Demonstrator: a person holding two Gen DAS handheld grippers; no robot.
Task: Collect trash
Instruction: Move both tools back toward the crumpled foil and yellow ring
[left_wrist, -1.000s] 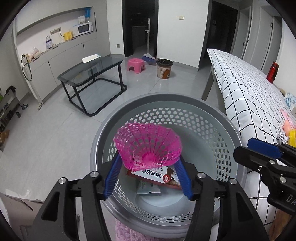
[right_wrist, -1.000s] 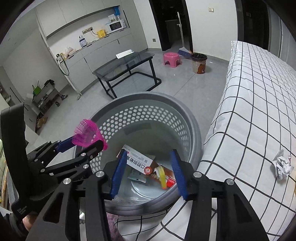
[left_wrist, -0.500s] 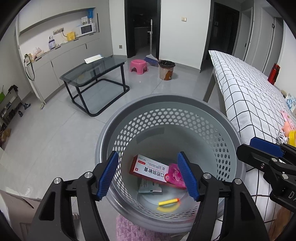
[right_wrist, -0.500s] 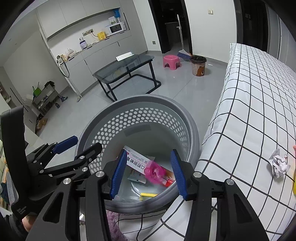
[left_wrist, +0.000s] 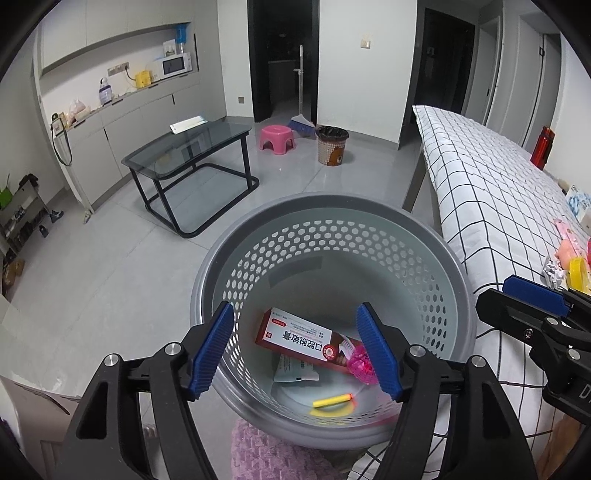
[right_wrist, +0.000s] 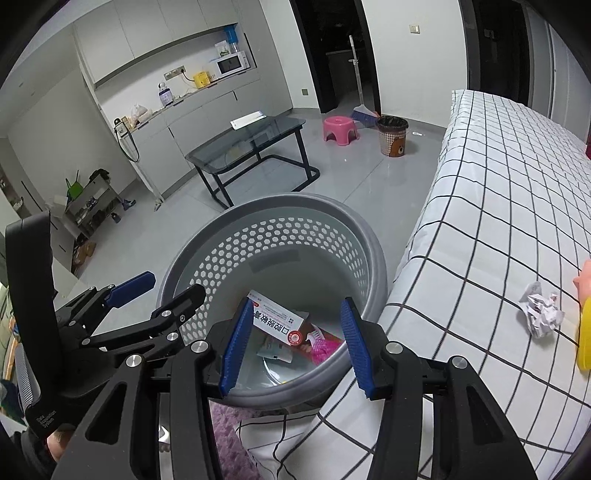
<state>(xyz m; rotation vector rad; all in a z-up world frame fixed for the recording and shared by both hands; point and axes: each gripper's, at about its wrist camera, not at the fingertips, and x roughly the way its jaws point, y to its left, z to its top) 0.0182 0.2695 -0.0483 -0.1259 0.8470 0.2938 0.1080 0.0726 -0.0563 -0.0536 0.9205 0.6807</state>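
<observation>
A grey perforated basket (left_wrist: 458, 295) (right_wrist: 280, 210) stands beside the bed. Inside lie a red-and-white toothpaste box (left_wrist: 299, 334) (right_wrist: 277, 319), a pink plastic mesh piece (left_wrist: 362, 367) (right_wrist: 323, 349), a pale sachet (left_wrist: 295, 371) and a yellow stick (left_wrist: 332, 400). My left gripper (left_wrist: 295, 350) is open and empty above the basket. My right gripper (right_wrist: 293, 343) is open and empty over the basket's near rim. A crumpled white paper (right_wrist: 541, 308) lies on the checked bed (right_wrist: 498, 206), with a yellow object (right_wrist: 583, 336) next to it.
A pink fuzzy mat (left_wrist: 273, 454) lies under the basket's front. A glass table (left_wrist: 192, 155), pink stool (left_wrist: 277, 136), small patterned bin (left_wrist: 332, 144) and broom stand further back on the grey floor. Small items lie on the bed's right edge (left_wrist: 569, 254).
My left gripper opened and let go of the pink mesh piece, which dropped into the basket beside the toothpaste box. The right gripper stayed open over the rim.
</observation>
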